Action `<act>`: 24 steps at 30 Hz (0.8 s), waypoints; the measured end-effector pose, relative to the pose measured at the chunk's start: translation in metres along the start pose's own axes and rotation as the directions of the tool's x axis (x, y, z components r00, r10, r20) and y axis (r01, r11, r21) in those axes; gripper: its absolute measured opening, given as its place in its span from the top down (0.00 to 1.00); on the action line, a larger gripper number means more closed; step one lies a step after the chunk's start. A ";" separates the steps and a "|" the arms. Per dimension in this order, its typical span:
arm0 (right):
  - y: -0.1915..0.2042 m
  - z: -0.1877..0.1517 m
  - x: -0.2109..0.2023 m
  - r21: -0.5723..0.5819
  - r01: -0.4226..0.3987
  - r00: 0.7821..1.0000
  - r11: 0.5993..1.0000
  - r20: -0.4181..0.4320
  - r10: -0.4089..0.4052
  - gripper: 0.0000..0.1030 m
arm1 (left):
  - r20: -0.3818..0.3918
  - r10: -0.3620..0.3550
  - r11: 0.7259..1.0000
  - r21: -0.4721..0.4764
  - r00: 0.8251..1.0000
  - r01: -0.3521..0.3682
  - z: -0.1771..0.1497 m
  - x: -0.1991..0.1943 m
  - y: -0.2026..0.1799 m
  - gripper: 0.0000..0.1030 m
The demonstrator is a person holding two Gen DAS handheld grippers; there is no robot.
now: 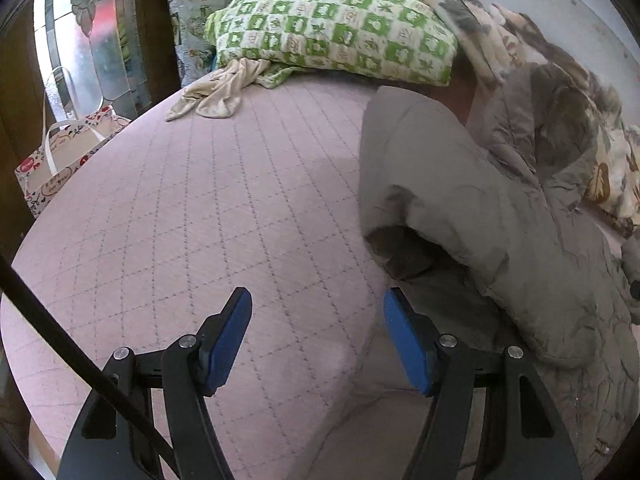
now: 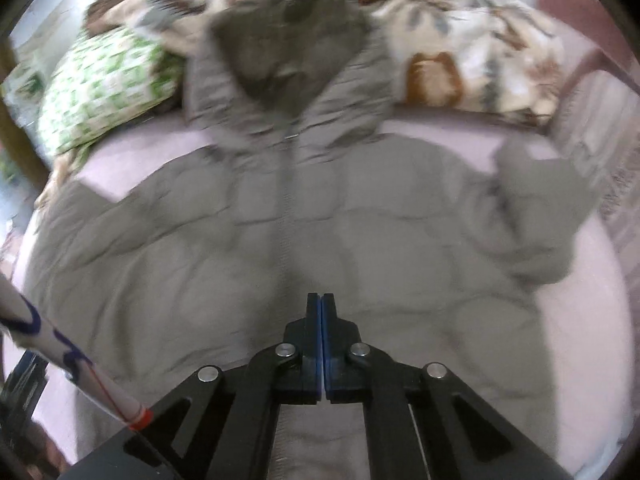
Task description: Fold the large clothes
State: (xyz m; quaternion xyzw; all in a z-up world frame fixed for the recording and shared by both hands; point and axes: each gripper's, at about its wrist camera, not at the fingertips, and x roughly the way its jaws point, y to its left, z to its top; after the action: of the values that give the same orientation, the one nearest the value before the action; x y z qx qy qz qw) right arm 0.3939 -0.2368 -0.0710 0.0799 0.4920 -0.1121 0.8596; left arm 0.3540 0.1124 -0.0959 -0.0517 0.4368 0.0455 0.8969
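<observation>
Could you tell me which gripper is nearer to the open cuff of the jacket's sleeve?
Left. The left gripper hangs open just short of the sleeve cuff, while the right gripper is shut over the jacket's lower front by the zipper.

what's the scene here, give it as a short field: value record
surface: pink quilted bed
garment: grey hooded jacket, front up, zipped, spread flat
hood: up by the floral blanket
near sleeve: lies folded, cuff open toward the left gripper
left gripper: open, over the bed beside the cuff, holding nothing
right gripper: shut, over the jacket's lower front near the zipper; a grip on cloth cannot be told
other items: green pillow, beige cloth, gift bag
</observation>
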 end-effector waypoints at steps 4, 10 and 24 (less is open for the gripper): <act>-0.028 0.002 0.005 0.076 -0.160 0.987 0.984 -0.024 0.162 0.83 | 0.006 0.008 1.000 0.030 1.000 -0.008 -0.002 0.001 -0.011 0.35; -0.018 -0.022 0.032 0.139 -0.391 0.913 0.910 -0.065 0.403 0.23 | -0.007 0.002 0.999 0.045 1.000 -0.002 -0.003 0.005 -0.018 0.35; 0.003 0.006 0.026 0.132 -0.389 0.918 0.912 -0.024 0.395 0.91 | 0.010 0.003 1.000 0.028 1.000 -0.003 0.003 0.002 -0.014 0.35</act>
State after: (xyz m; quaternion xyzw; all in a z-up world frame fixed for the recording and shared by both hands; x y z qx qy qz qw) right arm 0.4121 -0.2382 -0.0902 0.2331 0.4794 0.0342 0.8454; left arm 0.3589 0.0986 -0.0947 -0.0382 0.4332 0.0408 0.8996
